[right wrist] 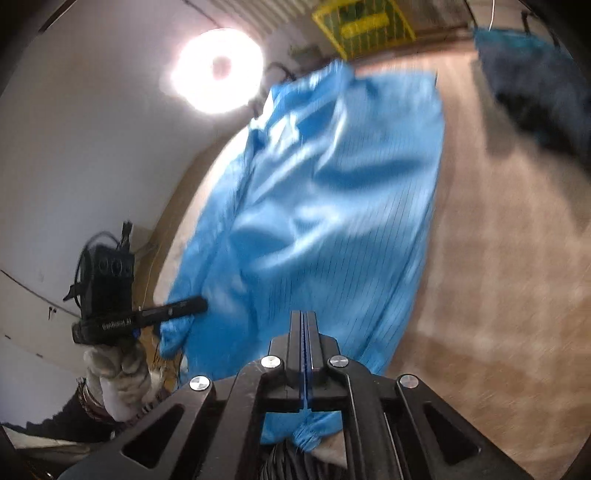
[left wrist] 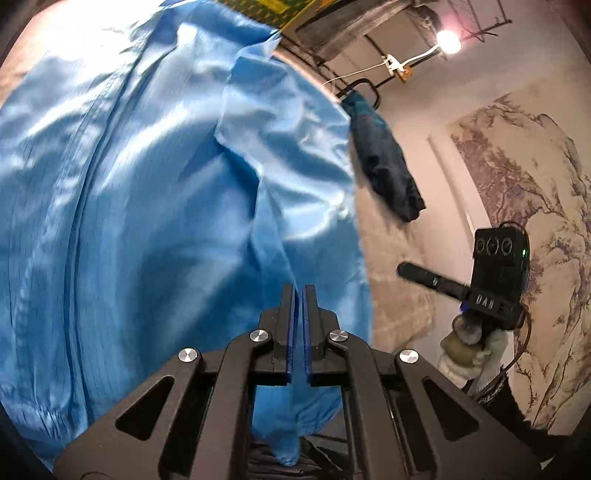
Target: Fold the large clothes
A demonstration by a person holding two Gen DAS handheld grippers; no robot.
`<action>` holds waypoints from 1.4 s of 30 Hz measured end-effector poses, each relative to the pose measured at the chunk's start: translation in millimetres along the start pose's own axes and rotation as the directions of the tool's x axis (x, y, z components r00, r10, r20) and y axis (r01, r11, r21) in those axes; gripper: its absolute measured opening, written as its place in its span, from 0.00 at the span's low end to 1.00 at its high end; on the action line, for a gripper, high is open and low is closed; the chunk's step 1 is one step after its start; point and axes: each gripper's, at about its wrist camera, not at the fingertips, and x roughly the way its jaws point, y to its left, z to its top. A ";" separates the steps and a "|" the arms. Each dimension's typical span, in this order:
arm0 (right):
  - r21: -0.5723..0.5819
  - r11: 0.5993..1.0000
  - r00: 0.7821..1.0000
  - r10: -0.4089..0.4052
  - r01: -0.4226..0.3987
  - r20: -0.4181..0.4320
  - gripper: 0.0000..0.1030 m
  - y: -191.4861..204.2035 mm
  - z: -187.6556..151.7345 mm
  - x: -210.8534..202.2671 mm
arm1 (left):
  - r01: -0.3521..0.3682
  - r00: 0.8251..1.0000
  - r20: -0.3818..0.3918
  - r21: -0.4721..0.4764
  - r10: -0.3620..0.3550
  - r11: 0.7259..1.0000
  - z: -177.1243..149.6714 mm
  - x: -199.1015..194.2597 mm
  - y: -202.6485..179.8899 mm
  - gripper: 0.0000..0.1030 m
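A large shiny light-blue garment (left wrist: 155, 206) lies spread over a tan bed surface; it also shows in the right wrist view (right wrist: 325, 206). My left gripper (left wrist: 299, 291) hovers over its near edge with the jaws a narrow slit apart and nothing visible between them. In the right wrist view my left gripper (right wrist: 201, 304) points at the garment's left edge. My right gripper (right wrist: 303, 317) has its jaws pressed together above the garment's near cuff (right wrist: 306, 435); whether cloth is pinched cannot be seen. In the left wrist view my right gripper (left wrist: 402, 269) is off to the right, over the bed edge.
A dark blue-green garment (left wrist: 384, 162) lies on the tan cover (left wrist: 399, 266) beyond the blue one; it also shows in the right wrist view (right wrist: 535, 85). A bright lamp (right wrist: 216, 74) glares at the wall. A yellow-green crate (right wrist: 362, 29) stands at the far end.
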 end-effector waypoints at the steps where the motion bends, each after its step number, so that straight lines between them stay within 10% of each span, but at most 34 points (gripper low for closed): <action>1: -0.008 1.000 1.000 -0.008 0.008 0.008 0.00 -0.4 4.5 -6.9 | -0.010 1.000 0.002 0.018 0.010 1.000 0.9 0.0 -3.6 0.01; 3: -0.020 1.000 1.000 -0.001 0.001 0.000 0.06 -0.4 7.6 -15.5 | -0.038 0.999 0.004 0.033 0.038 0.999 -1.1 1.2 -5.2 0.02; 6: -0.007 0.999 0.999 0.038 -0.038 -0.029 0.45 -1.8 -9.2 -17.2 | -0.060 0.997 -0.040 0.020 0.061 0.998 -11.2 11.0 -0.1 0.11; 11: 0.060 0.994 0.991 0.094 -0.089 -0.090 0.45 -7.9 -52.3 5.1 | -0.080 0.989 -0.126 0.019 0.082 0.997 -40.7 29.5 12.4 0.30; 13: 0.084 0.991 0.988 0.111 -0.102 -0.111 0.44 -8.7 -65.9 19.4 | -0.049 0.989 -0.143 0.000 0.048 0.999 -45.9 36.0 14.3 0.02; 15: 0.116 0.987 0.985 0.127 -0.113 -0.118 0.41 -10.3 -73.8 31.3 | -0.019 0.990 -0.139 -0.015 0.016 1.000 -44.2 40.7 13.3 0.00; 20: 0.102 0.992 0.989 0.088 -0.075 -0.122 0.00 -2.0 -69.6 38.2 | 0.089 0.994 -0.048 -0.089 -0.093 0.992 -19.3 21.0 8.9 0.00; 27: 0.003 1.000 1.000 0.022 -0.022 0.008 0.00 11.7 -28.4 -9.1 | 0.107 0.994 0.032 -0.063 -0.105 0.992 7.3 0.9 -5.6 0.00; 35: -0.049 0.992 0.984 -0.124 0.119 -0.125 0.00 -21.3 -32.1 11.9 | -0.058 0.983 -0.170 0.033 0.062 0.998 -36.0 64.7 -1.4 0.00; 42: -0.089 0.991 0.982 -0.113 0.100 -0.154 0.38 -34.4 -20.8 2.3 | -0.080 0.975 -0.200 0.098 0.098 0.992 -20.4 31.2 -5.7 0.01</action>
